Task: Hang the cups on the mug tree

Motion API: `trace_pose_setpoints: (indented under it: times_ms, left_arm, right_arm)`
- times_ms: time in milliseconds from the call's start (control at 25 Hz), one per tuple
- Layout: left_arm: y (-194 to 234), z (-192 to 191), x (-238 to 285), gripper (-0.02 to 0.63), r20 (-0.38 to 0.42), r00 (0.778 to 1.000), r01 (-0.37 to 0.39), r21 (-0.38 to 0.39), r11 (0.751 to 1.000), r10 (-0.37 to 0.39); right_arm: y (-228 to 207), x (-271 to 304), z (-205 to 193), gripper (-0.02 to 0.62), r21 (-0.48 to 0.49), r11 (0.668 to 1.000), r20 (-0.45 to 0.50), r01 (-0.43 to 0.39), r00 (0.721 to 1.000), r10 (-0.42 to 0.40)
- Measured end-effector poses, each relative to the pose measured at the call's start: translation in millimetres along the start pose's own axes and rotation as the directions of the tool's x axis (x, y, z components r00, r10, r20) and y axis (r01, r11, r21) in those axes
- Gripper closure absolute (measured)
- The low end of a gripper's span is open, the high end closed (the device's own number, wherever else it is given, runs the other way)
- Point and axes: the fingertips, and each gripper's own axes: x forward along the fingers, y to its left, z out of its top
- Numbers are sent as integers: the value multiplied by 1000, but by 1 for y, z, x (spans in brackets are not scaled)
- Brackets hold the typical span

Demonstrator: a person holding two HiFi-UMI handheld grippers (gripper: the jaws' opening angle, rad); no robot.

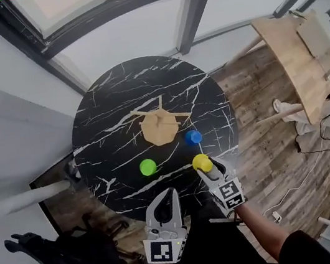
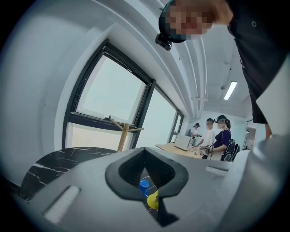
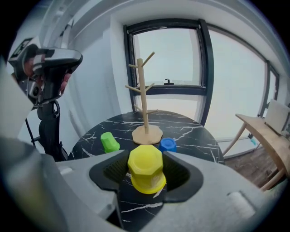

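The right gripper (image 1: 208,168), tilted downward, gripped the yellow cup (image 1: 201,162) at the near edge of the table (image 1: 103,139). The left gripper (image 1: 167,195), jaws together and empty, pointed almost level beside it.

light: bright daylight from windows (image 3: 167,59) at top | shadows: soft, faint | glare: panes blown out | distortion: heavy fisheye, dark corners in gripper views | focus: near foreground soft

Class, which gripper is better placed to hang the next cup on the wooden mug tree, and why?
Right. The right gripper clamps the yellow plastic cup, facing the wooden mug tree; the left gripper is shut and empty.
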Motion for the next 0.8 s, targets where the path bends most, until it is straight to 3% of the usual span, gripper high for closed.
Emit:
trace_pose_setpoints:
  times_ms: [800]
  left_arm:
    - [-26, 70, -45, 606, 80, 996, 22, 57, 998, -26]
  right_arm:
    - [22, -81, 90, 367, -3, 1000, 143, 12, 990, -11]
